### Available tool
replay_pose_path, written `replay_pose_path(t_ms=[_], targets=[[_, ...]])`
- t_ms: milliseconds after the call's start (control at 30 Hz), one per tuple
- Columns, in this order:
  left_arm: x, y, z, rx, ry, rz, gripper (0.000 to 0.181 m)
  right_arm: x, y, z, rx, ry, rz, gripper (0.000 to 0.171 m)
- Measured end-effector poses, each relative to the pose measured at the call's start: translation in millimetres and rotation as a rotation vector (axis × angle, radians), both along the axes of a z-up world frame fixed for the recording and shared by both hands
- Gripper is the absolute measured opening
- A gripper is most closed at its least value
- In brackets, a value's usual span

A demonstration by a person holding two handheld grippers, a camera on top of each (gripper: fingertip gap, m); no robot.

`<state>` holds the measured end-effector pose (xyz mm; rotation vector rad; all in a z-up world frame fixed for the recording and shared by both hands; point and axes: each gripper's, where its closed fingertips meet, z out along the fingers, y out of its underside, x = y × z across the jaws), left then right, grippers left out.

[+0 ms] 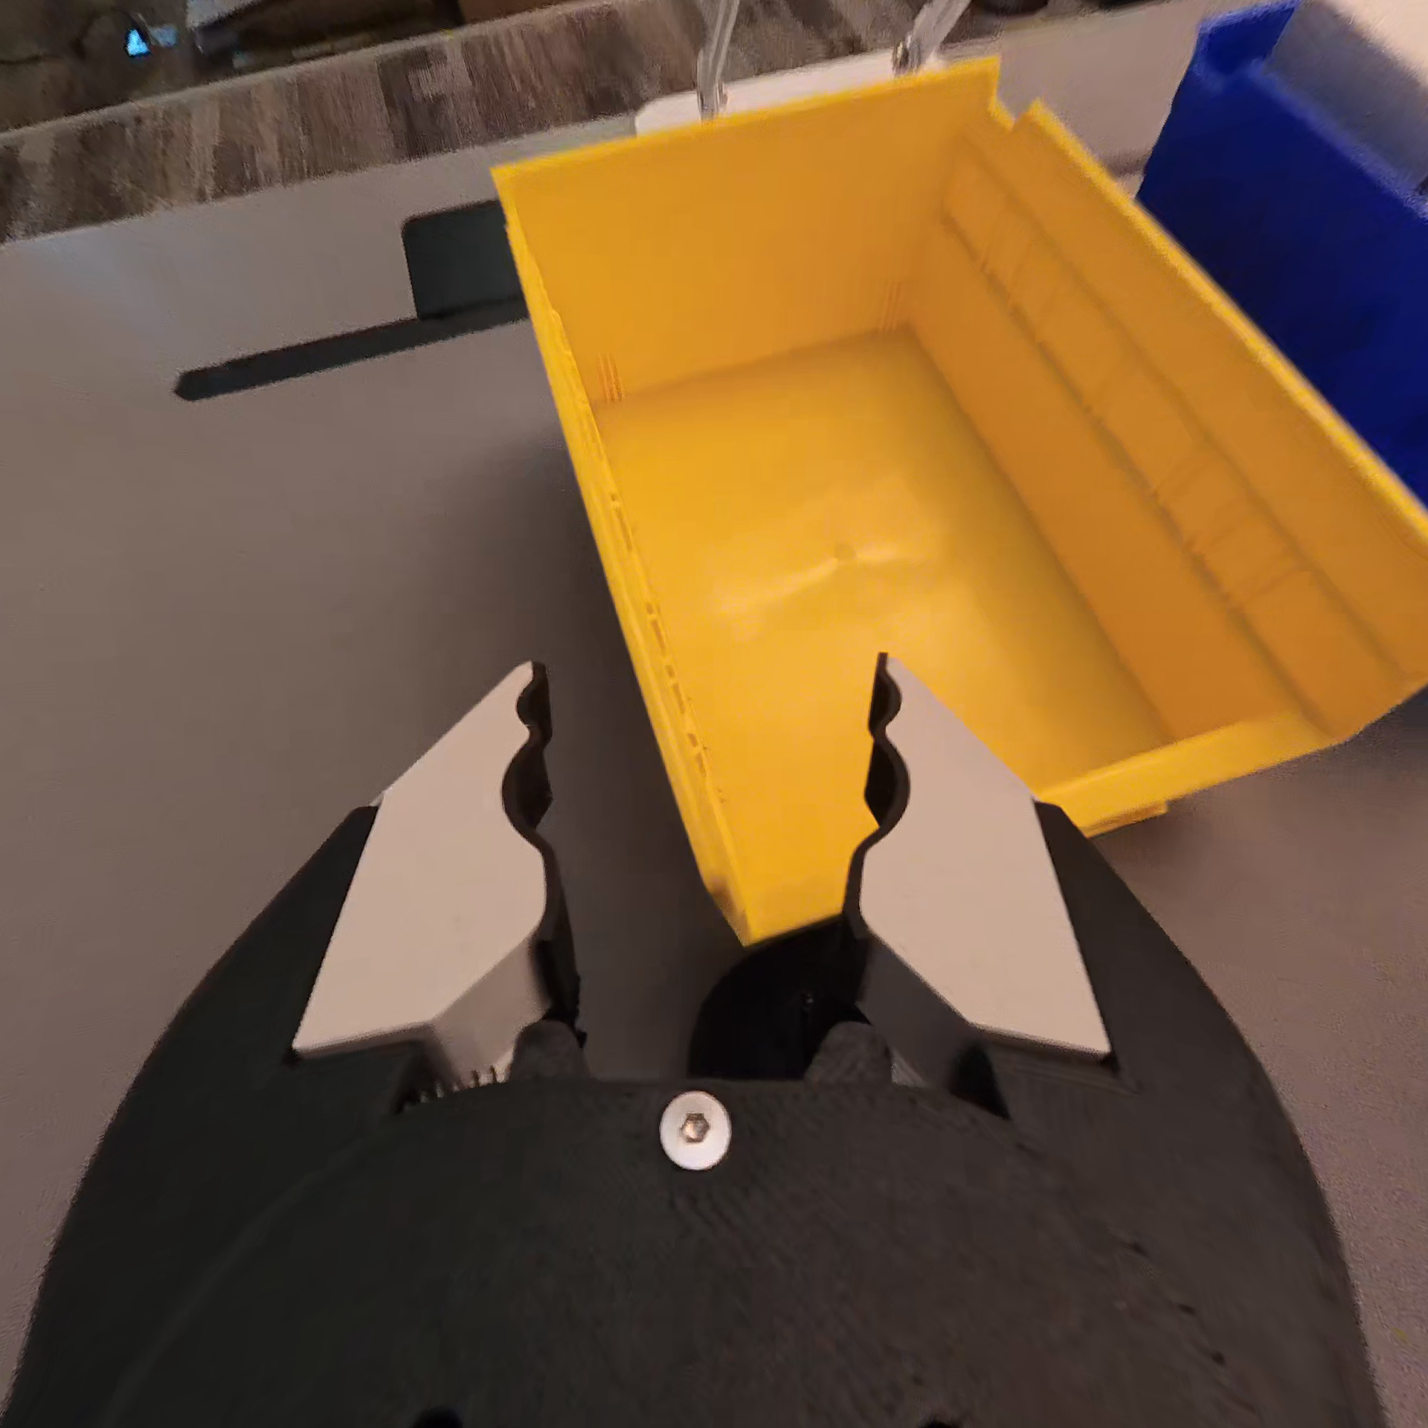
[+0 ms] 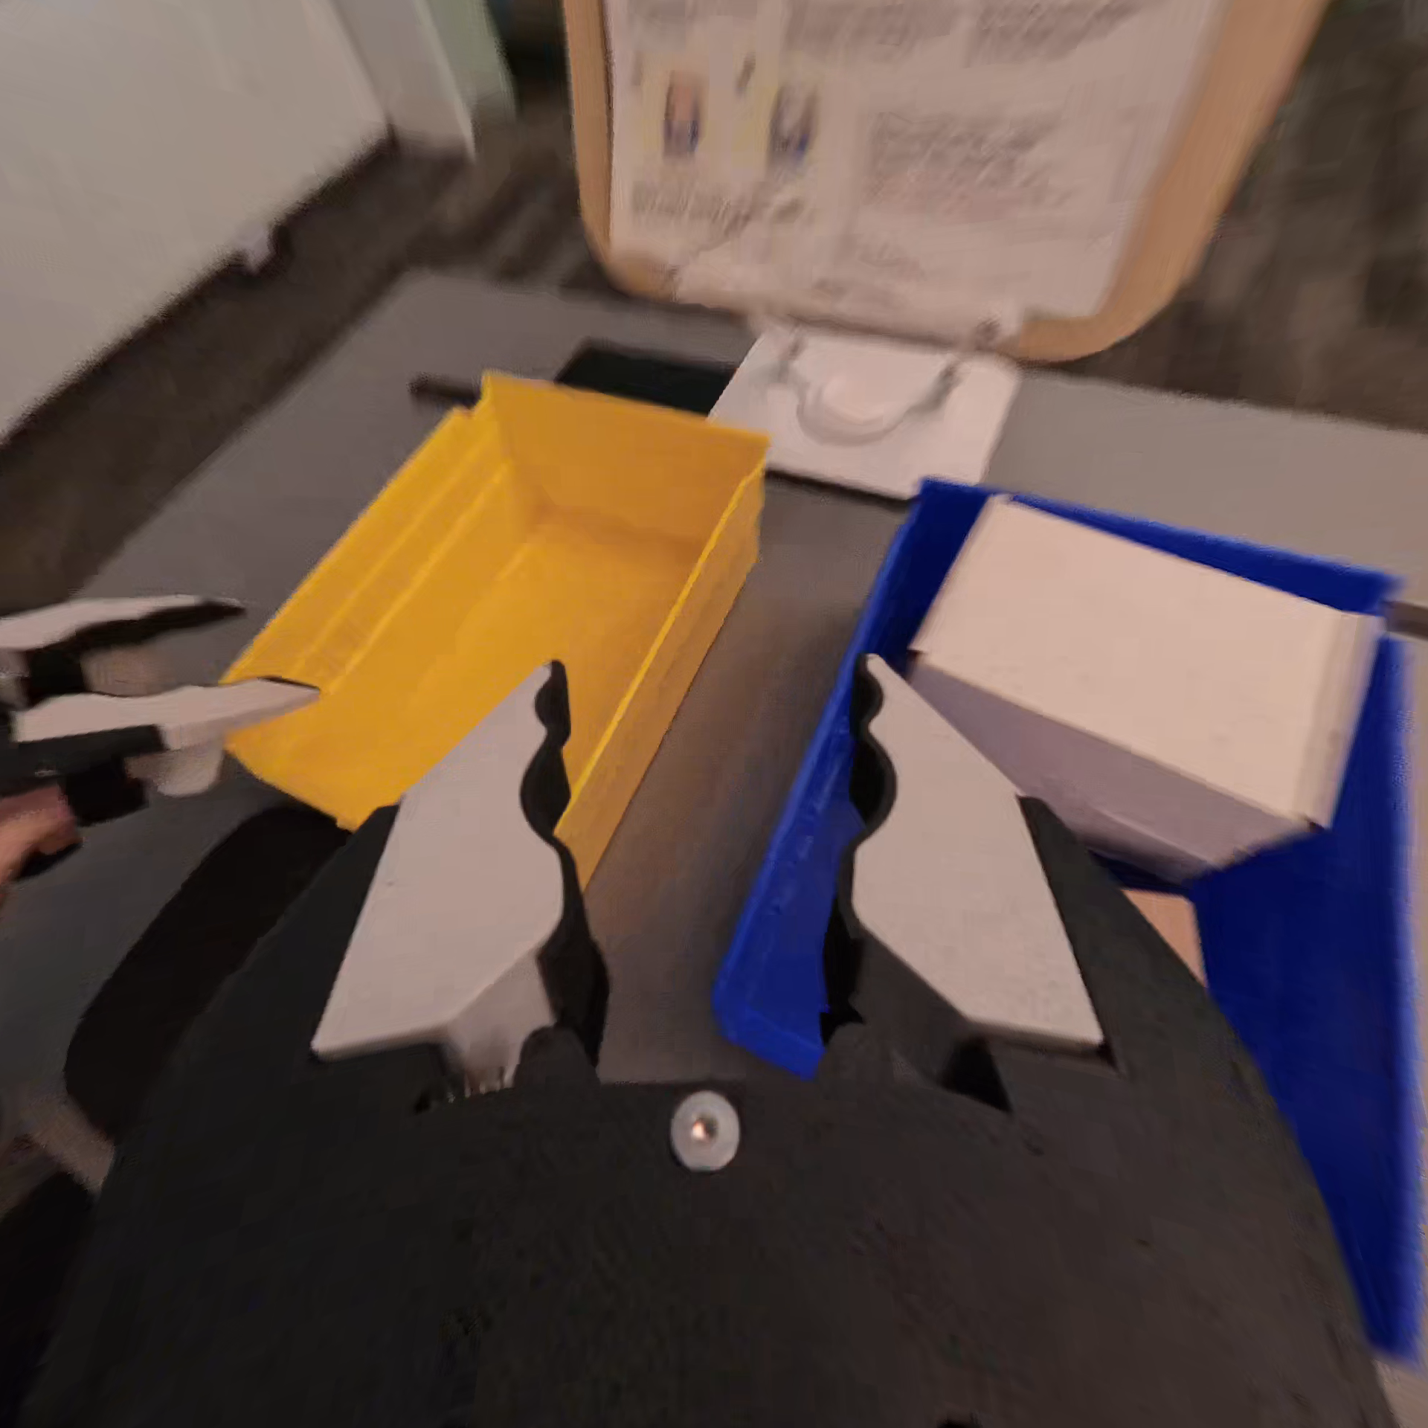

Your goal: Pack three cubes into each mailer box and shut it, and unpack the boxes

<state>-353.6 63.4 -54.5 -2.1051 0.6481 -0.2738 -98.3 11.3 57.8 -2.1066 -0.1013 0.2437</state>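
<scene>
A closed white mailer box (image 2: 1120, 695) lies tilted inside a blue bin (image 2: 796, 912) at the right. An empty yellow bin (image 1: 850, 541) stands beside it, also in the right wrist view (image 2: 541, 587). My left gripper (image 1: 711, 672) is open and empty, straddling the yellow bin's near left wall. It also shows at the left of the right wrist view (image 2: 270, 657). My right gripper (image 2: 711, 664) is open and empty, above the gap between the two bins, its right finger over the blue bin's left wall. No cubes are in view.
The bins stand on a grey table (image 1: 270, 579) with a black slot (image 1: 456, 270) behind the yellow bin. A white stand (image 2: 873, 417) holds a wooden board with paper sheets (image 2: 889, 139) at the back. The blue bin's corner shows in the left wrist view (image 1: 1298, 232).
</scene>
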Motion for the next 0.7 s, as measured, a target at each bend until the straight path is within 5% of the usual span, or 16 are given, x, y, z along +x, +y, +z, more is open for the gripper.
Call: replay_pose_path(t_ms=[33,133,333,433,700], targets=[[-2.1,-4.8,8.2,0.012,-0.018,0.0,0.083,-14.7,20.9,-14.0,-0.089,0.001,0.04,0.053],[-8.4,-21.2,29.7,0.048,-0.028,-0.007,0.084,-37.9,74.7,-71.2,-0.385,0.081,0.048,0.058],[-25.8,-53.8,52.6,0.1,0.033,-0.019,0.083,-59.6,93.4,-170.9,-0.834,0.091,-0.032,0.06],[-35.9,-67.7,55.8,0.107,0.059,-0.024,0.082,-65.7,93.6,-188.9,-0.917,0.099,-0.025,0.012],[-95.6,-92.7,91.2,0.196,0.004,0.164,0.101,-59.4,98.8,-173.5,-0.98,0.049,-0.037,0.005]])
